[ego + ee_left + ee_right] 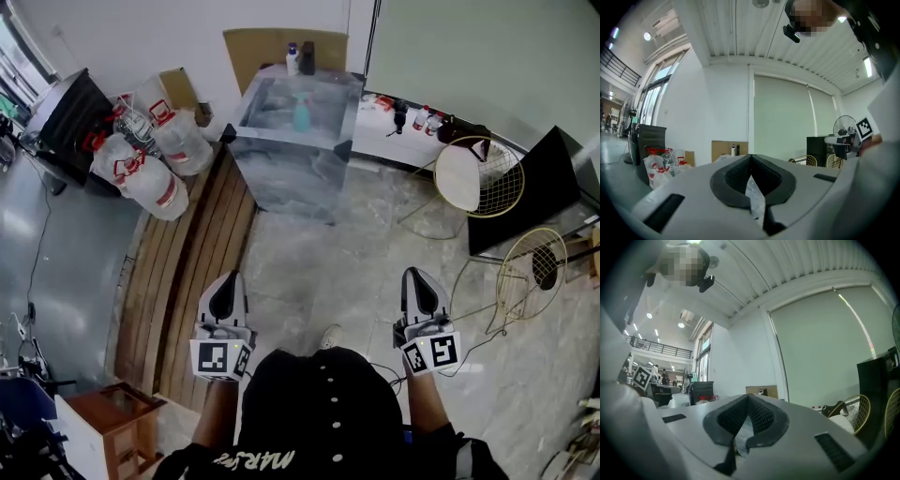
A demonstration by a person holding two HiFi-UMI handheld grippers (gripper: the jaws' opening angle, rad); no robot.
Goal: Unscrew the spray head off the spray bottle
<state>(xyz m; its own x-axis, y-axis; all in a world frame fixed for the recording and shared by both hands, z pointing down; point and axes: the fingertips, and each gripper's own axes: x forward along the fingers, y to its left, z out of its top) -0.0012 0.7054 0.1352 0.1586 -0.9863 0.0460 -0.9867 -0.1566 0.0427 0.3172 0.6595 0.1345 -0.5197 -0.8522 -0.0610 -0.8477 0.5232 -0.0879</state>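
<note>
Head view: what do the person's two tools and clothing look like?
Left tool and right tool: white tapered shells with black inset pads, each carrying a white cube printed with black square markers. The person wears a black top with white dots and white lettering.

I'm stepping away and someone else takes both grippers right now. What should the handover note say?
Left gripper: shut, empty, held level, well short of the table.
Right gripper: same, shut and empty.
Spray bottle: teal, upright on the table ahead, touched by neither gripper; its spray head looks still on.
Done: nothing yet.
Left: step up to the table, hold the bottle with one gripper, then unscrew the head with the other.
</note>
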